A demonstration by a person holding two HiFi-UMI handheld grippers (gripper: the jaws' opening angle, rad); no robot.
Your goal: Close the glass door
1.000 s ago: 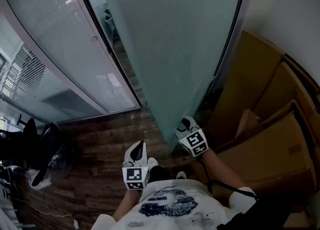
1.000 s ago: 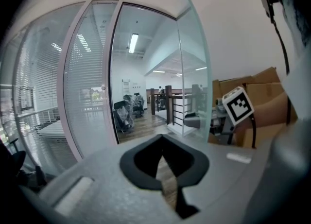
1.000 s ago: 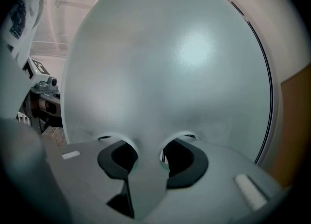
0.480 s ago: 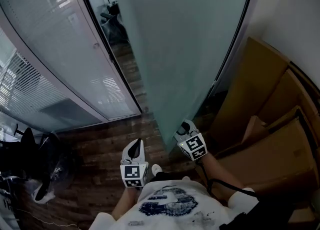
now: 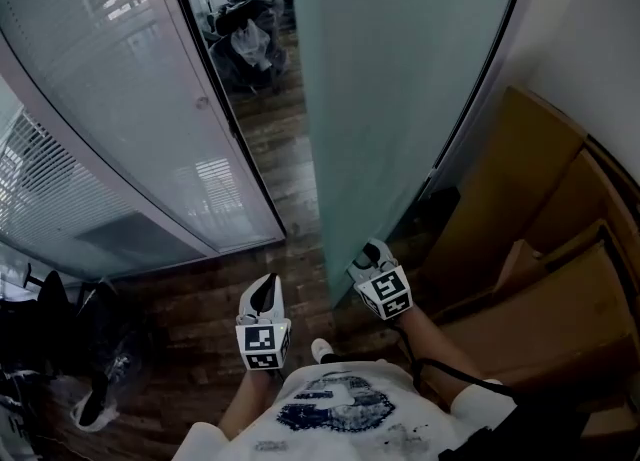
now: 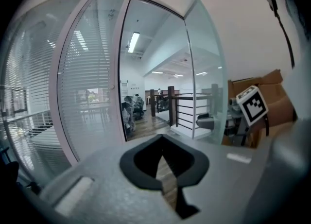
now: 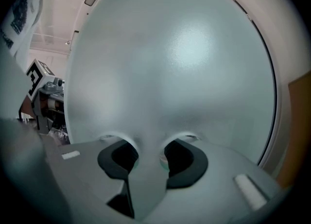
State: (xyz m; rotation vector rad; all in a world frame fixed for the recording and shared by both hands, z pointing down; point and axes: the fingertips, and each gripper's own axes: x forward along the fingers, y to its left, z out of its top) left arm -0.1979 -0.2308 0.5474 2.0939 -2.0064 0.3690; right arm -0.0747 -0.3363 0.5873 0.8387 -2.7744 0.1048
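The frosted glass door (image 5: 400, 99) stands ajar, its free edge just ahead of me. My right gripper (image 5: 372, 261) reaches to that edge. In the right gripper view its jaws (image 7: 148, 152) are shut on a pale upright door handle (image 7: 148, 138), with the pane (image 7: 170, 62) filling the picture. In the left gripper view the handle (image 6: 210, 121) and the right gripper's marker cube (image 6: 252, 104) show beside the glass. My left gripper (image 5: 263, 294) hangs left of the door over the wooden floor, tips together (image 6: 163, 138), holding nothing.
A glass partition with blinds (image 5: 110, 129) and a dark door frame (image 5: 230, 119) stand to the left. Flattened cardboard boxes (image 5: 540, 249) lean against the wall on the right. Bags and chairs (image 5: 245, 39) sit in the room beyond. Dark clutter (image 5: 60, 339) lies at lower left.
The door's free edge has swung to the right in the head view with the right gripper on it. The gap is wider and shows more of the room beyond. Both grippers have shifted.
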